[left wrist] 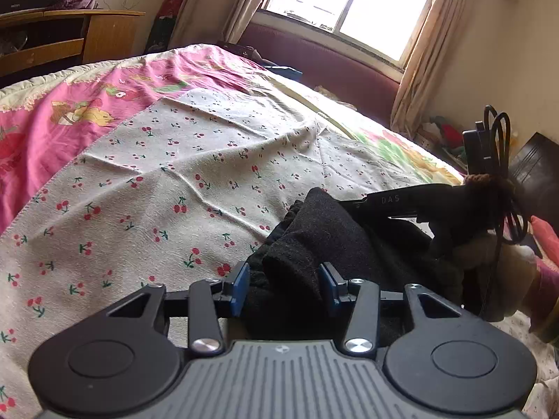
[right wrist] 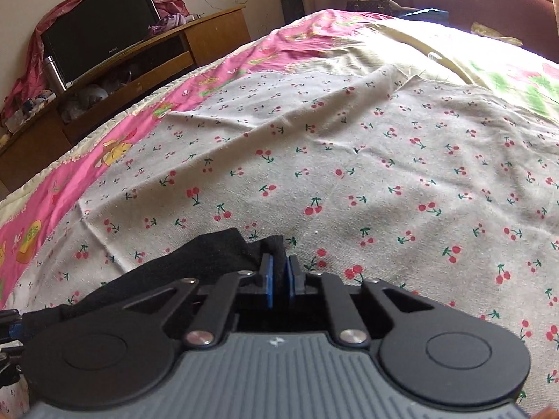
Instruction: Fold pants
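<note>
The black pants lie bunched at the near edge of the bed on a cherry-print cloth. My left gripper has its blue pads wide apart with a thick fold of the pants between them; the pads seem to touch the fabric on both sides. My right gripper is shut, its blue pads pinching a thin edge of the pants, which trail off to the left. The right gripper's body shows in the left wrist view, to the right of the pants.
The cherry-print cloth covers a pink and cream bedspread. A wooden TV stand with a dark screen stands at the far left. A window with curtains and a maroon headboard are beyond the bed.
</note>
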`<act>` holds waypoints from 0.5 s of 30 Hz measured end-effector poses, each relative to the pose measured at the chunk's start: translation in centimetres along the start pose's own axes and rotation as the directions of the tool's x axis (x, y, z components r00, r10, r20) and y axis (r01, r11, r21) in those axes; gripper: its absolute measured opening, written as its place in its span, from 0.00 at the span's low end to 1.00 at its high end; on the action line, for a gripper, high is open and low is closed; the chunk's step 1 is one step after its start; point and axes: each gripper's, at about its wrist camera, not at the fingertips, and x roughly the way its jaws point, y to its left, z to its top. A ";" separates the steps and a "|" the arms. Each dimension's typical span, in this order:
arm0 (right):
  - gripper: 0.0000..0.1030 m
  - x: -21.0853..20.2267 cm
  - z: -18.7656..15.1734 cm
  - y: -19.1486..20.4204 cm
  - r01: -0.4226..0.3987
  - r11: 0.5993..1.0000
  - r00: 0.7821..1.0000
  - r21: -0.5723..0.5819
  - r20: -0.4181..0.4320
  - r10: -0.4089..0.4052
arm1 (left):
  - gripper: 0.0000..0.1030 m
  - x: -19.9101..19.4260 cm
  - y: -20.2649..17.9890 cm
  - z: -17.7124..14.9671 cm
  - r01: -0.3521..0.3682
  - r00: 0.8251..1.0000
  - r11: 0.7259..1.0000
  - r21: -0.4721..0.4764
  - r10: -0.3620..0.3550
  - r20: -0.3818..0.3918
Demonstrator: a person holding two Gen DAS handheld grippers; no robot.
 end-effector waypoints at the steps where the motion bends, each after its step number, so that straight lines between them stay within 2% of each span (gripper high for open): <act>1: 0.14 -0.3 0.3 -0.3 0.005 1.000 1.000 0.013 0.003 -0.005 | 0.64 -0.5 0.0 0.0 -0.009 1.000 1.000 0.011 0.009 -0.005; 2: 0.21 -0.8 0.7 -0.9 0.008 0.999 1.000 0.033 0.007 -0.008 | 0.65 -1.1 0.1 0.2 -0.020 1.000 1.000 0.014 0.020 -0.011; 3: 0.24 -1.4 1.0 -1.3 0.019 0.999 1.000 0.045 0.014 -0.019 | 0.64 -1.8 0.1 0.5 -0.036 0.999 0.999 0.024 0.037 -0.009; 6: 0.24 -5.1 1.3 -2.1 0.018 0.996 0.995 0.090 0.094 -0.027 | 0.63 -4.3 -0.5 1.6 -0.128 0.991 0.987 0.095 0.125 0.038; 7: 0.30 -6.8 1.0 -2.4 0.012 0.994 0.992 0.105 0.120 -0.024 | 0.63 -4.9 -0.7 2.2 -0.124 0.992 0.986 0.110 0.119 0.050; 8: 0.40 -8.6 0.6 -2.7 -0.003 0.993 0.990 0.116 0.140 -0.013 | 0.64 -5.3 -0.9 2.9 -0.106 0.993 0.986 0.127 0.100 0.054; 11: 0.60 -13.4 -2.2 -3.3 -0.059 0.988 0.987 0.141 0.158 0.037 | 0.68 -5.0 -2.1 4.8 -0.022 0.999 0.984 0.177 0.017 0.032; 14: 0.63 -15.7 -5.9 -3.9 -0.091 0.974 0.993 0.208 0.098 0.072 | 0.72 -2.0 -3.1 6.2 0.086 0.996 0.975 0.207 -0.078 -0.049; 15: 0.63 -15.8 -7.2 -4.2 -0.093 0.965 0.995 0.244 0.068 0.079 | 0.73 -0.7 -3.2 6.5 0.101 0.993 0.970 0.222 -0.086 -0.078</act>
